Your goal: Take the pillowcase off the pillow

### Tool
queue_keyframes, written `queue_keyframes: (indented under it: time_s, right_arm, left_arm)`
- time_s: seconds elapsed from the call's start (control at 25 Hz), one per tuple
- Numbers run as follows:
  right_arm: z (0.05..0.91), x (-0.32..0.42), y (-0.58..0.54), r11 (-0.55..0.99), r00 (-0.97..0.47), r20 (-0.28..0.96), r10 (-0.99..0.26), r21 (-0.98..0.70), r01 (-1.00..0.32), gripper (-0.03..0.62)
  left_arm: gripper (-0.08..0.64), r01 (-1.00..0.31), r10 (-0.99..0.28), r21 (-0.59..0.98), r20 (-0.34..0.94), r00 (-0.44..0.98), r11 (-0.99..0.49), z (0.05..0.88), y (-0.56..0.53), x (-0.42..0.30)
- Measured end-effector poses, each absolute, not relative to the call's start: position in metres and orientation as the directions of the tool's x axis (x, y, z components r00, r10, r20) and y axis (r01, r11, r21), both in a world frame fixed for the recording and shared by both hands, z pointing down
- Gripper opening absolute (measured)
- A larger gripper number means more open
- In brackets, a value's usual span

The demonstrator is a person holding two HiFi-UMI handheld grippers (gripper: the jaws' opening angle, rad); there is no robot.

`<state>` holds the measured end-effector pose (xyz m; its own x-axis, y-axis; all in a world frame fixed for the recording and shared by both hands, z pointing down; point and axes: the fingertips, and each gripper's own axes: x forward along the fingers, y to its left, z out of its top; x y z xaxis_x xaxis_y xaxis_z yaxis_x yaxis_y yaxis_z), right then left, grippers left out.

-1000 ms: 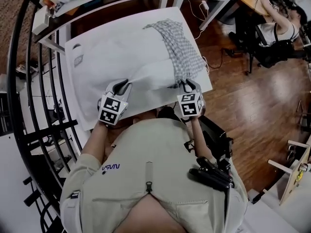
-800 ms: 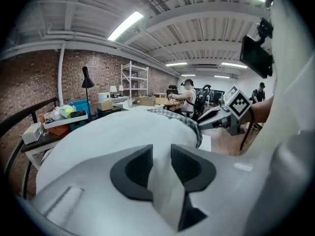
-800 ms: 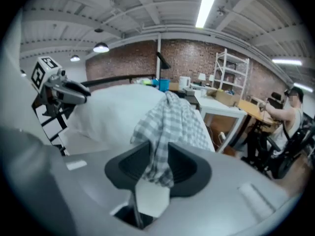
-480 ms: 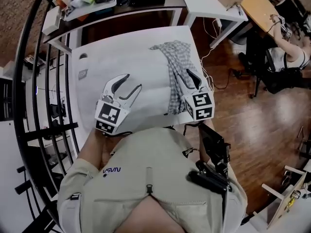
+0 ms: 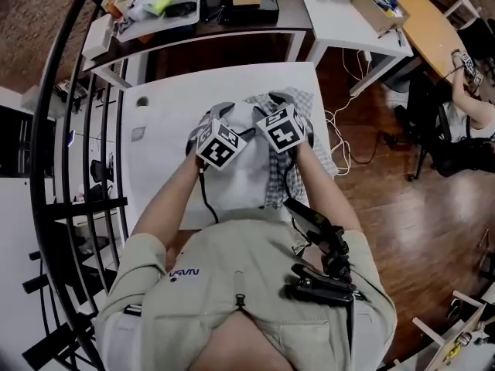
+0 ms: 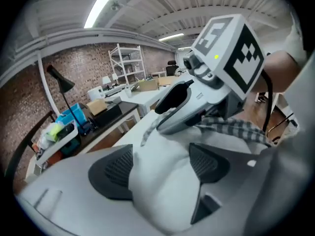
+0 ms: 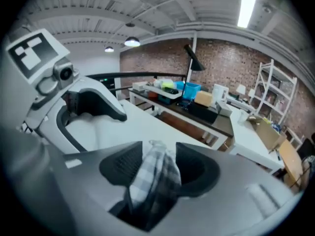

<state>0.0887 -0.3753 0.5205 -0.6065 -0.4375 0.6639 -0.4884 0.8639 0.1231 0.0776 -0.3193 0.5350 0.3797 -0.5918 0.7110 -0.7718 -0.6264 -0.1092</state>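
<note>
Pillowcase (image 5: 271,182), the grey-and-white checked one, shows nearest you as a rumpled strip down the right side of the white pillow (image 5: 236,178). The pillow lies on the white surface (image 5: 166,122), its near end just ahead of your chest. Most of the pillow looks bare, so I judge the case to be largely peeled back but not yet free.

Farther out, your two hands sit close together over the far half of the pillow. Your left claw (image 6: 160,151) has just been opening and stands wide. A soft bulge of plain pillow rises between its pads, and nothing is pinched. Your right claw (image 7: 158,161) has also just been opening. A standing fold of checked cloth brushes its pads, but I read that fold as loose, not gripped. Beyond and to the right of the claws, more of the case lies heaped near the right edge of the surface.

Several things could go wrong from here:
- **Left claw too shallow:** if it shuts lightly on that bulge, the pillow will likely travel with the case when you pull.
- **Right claw too deep:** it may catch pillow as well as cloth, and the case will jam.
- **Claws colliding:** they are almost touching, so a hurried closing could knock them together.
- **Pulling to the right:** a hard tug could drag everything over the edge onto the wooden floor (image 5: 387,192).

Farthest off, a dark desk (image 5: 232,23) carries trays and boxes.
</note>
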Motion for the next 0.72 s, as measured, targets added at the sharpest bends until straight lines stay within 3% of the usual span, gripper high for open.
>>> queue_keyframes:
  time_s: [0.04,0.08,0.2,0.24,0.4,0.44,0.72]
  right_arm:
    - [0.533,0.087,-0.376,0.872,-0.575,0.7,-0.424,0.144,-0.468,0.213]
    - [0.543,0.088,-0.377,0.876,-0.547,0.726,-0.417,0.16,-0.456,0.212]
    - [0.548,0.094,-0.378,0.865,-0.518,0.735,-0.438,0.187,-0.465,0.129]
    - [0.539,0.094,-0.379,0.859,-0.527,0.72,-0.453,0.193,-0.475,0.106]
    - [0.494,0.098,-0.386,0.817,-0.544,0.638,-0.546,0.259,-0.516,0.058]
    - [0.49,0.106,-0.393,0.793,-0.517,0.627,-0.582,0.297,-0.532,0.011]
    - [0.494,0.17,-0.432,0.686,-0.401,0.615,-0.679,0.336,-0.645,0.008]
  left_arm:
    - [0.358,-0.773,-0.568,-0.079,0.726,0.389,-0.63,0.546,-0.314,0.079]
    - [0.287,-0.767,-0.547,-0.059,0.736,0.399,-0.639,0.553,-0.307,0.082]
    - [0.059,-0.725,-0.554,-0.125,0.735,0.391,-0.677,0.552,-0.291,0.094]
    - [0.038,-0.716,-0.578,-0.161,0.719,0.386,-0.679,0.544,-0.289,0.095]
    - [0.031,-0.748,-0.645,-0.15,0.631,0.43,-0.646,0.5,-0.279,0.085]
    - [0.026,-0.753,-0.647,-0.133,0.62,0.445,-0.645,0.493,-0.273,0.08]
    - [0.027,-0.783,-0.709,-0.106,0.511,0.487,-0.614,0.441,-0.228,0.059]
